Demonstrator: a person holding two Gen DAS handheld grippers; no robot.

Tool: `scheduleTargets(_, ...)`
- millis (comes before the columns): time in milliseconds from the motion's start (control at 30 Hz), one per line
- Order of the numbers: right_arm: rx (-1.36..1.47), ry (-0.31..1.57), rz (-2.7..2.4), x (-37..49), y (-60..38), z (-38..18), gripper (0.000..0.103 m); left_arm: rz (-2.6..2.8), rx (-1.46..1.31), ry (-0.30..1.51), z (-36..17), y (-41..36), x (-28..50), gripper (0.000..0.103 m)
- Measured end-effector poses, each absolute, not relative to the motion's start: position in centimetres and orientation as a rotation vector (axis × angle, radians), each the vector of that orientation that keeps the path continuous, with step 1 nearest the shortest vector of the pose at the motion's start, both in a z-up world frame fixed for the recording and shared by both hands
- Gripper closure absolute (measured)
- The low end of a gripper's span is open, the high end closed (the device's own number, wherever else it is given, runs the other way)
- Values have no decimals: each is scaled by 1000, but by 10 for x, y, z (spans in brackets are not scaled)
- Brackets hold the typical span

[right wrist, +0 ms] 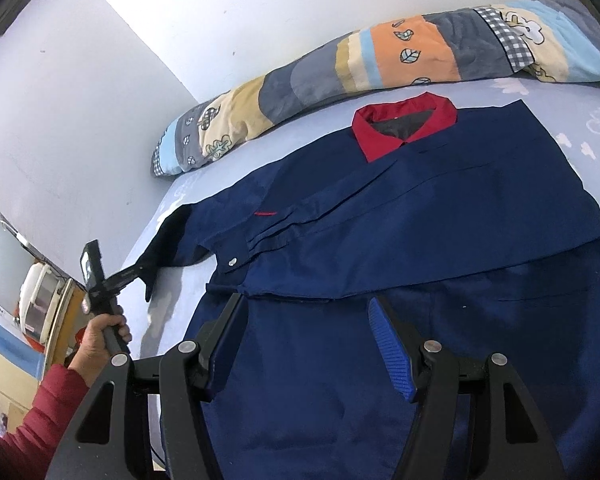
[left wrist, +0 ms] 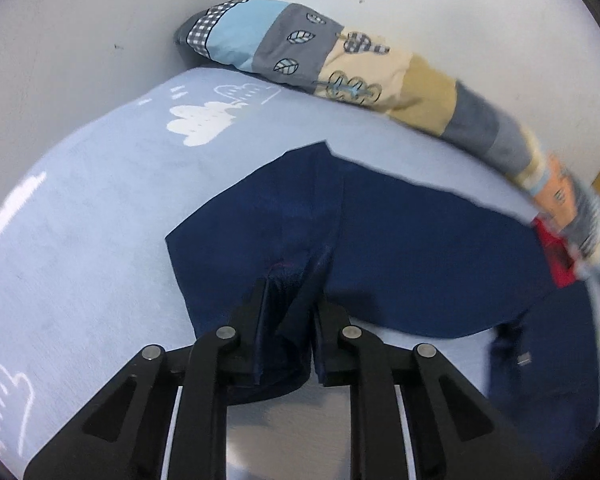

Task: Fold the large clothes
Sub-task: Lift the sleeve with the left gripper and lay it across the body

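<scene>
A navy work jacket with a red collar lies spread on the light blue bed sheet. My left gripper is shut on a bunched fold of the jacket's navy sleeve, which is lifted off the sheet. In the right wrist view that left gripper pulls the sleeve end out at the jacket's left side, held by a hand in a red sleeve. My right gripper hovers open over the jacket's lower half, its blue pads apart with nothing pinched.
A long patchwork bolster lies along the white wall behind the jacket, also visible as the bolster in the left wrist view. The sheet carries white cloud prints. Beyond the bed's left edge stands a white appliance.
</scene>
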State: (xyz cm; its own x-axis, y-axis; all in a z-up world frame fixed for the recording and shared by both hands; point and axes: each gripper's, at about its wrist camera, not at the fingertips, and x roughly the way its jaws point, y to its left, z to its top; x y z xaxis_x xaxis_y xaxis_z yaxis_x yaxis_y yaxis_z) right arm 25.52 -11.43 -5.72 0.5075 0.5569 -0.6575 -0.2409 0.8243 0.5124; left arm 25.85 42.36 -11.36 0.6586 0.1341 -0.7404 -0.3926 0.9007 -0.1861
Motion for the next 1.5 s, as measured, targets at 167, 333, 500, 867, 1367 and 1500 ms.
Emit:
scheduleTargets(167, 401, 902, 477, 255, -122, -54, 37, 255, -468, 767, -82, 420, 255, 87)
scheduleTargets(333, 427, 872, 459, 252, -134, -46, 37, 182, -491, 731, -46, 396, 261, 87)
scheduleTargets(500, 462, 836, 434, 250, -154, -37, 37, 76, -489, 690, 0, 352, 268, 97)
scheduleTargets(867, 561, 784, 393, 244, -202, -23, 37, -30, -351, 733, 41, 249, 310, 97)
scheduleTargets(1367, 619, 754, 342, 245, -250, -16, 37, -142, 167, 778, 20, 88, 324, 32)
scheduleTargets(1500, 630, 755, 357, 244, -254, -16, 37, -80, 458, 788, -31, 110, 288, 32)
